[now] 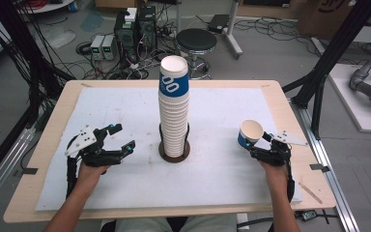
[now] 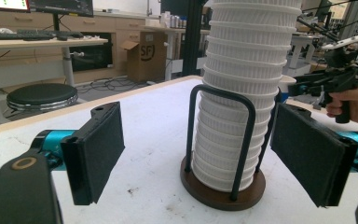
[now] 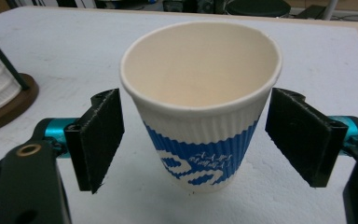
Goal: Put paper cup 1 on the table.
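1. Your right hand-held gripper (image 1: 262, 143) stands wide open around a single white ribbed paper cup with a blue band (image 3: 200, 107). Both pads are clear of its wall, with a gap on each side in the right gripper view, so nothing is gripped.
2. That cup stands upright, mouth up, on the white sheet (image 1: 222, 179) that covers the light wooden tabletop (image 1: 43, 140), near the sheet's right edge.
3. Between this cup and the tall stack of white ribbed paper cups (image 1: 174, 108) lies an open stretch of bare sheet; the two are well apart.
4. The stack rises from a round dark wooden base with black wire uprights (image 2: 242, 140) at the middle of the sheet. Its top cup shows a blue band.
5. Your left hand-held gripper (image 1: 117, 137) is also wide open and holds nothing. It sits left of the stack, pointing toward it, with bare sheet between them.
6. In the left gripper view the base and lower stack stand ahead between the pads, touching neither.
7. Bare sheet runs along the near edge in front of your forearms.
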Motion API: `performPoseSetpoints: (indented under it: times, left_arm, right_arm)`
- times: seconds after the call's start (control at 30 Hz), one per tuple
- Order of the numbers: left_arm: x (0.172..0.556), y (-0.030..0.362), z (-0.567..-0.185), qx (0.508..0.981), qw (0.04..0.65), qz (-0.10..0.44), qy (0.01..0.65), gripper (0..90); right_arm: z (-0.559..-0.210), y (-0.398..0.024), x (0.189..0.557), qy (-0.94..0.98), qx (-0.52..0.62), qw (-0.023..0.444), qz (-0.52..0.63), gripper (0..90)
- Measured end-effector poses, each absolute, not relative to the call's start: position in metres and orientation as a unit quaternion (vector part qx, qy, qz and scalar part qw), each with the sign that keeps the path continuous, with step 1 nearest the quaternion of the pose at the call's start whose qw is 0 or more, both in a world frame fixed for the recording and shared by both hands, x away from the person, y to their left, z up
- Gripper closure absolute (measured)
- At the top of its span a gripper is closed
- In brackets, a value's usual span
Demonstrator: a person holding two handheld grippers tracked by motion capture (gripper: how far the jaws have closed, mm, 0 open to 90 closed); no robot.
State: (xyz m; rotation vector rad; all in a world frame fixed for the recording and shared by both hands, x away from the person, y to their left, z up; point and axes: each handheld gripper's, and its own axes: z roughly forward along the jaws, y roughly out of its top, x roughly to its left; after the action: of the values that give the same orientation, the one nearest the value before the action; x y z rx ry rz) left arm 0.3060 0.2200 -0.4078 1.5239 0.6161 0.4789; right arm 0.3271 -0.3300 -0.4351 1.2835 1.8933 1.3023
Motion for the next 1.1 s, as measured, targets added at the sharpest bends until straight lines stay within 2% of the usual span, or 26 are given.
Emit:
performPoseSetpoints:
  times: [0.23, 0.6, 1.1]
  left_arm:
    - [0.306, 0.220, -0.408, 0.672, 0.656, 0.205, 0.277, 17.2]
    - [0.305, 0.220, -0.407, 0.672, 0.656, 0.200, 0.280, 16.7]
    - [0.300, 0.221, -0.402, 0.670, 0.661, 0.195, 0.276, 16.7]
  right_arm:
    - [-0.422, -0.338, 0.303, 0.696, 0.457, 0.264, 0.487, 18.0]
    - [-0.404, -0.325, 0.275, 0.722, 0.404, 0.249, 0.504, 18.1]
    - [-0.391, -0.306, 0.270, 0.734, 0.362, 0.240, 0.522, 18.1]
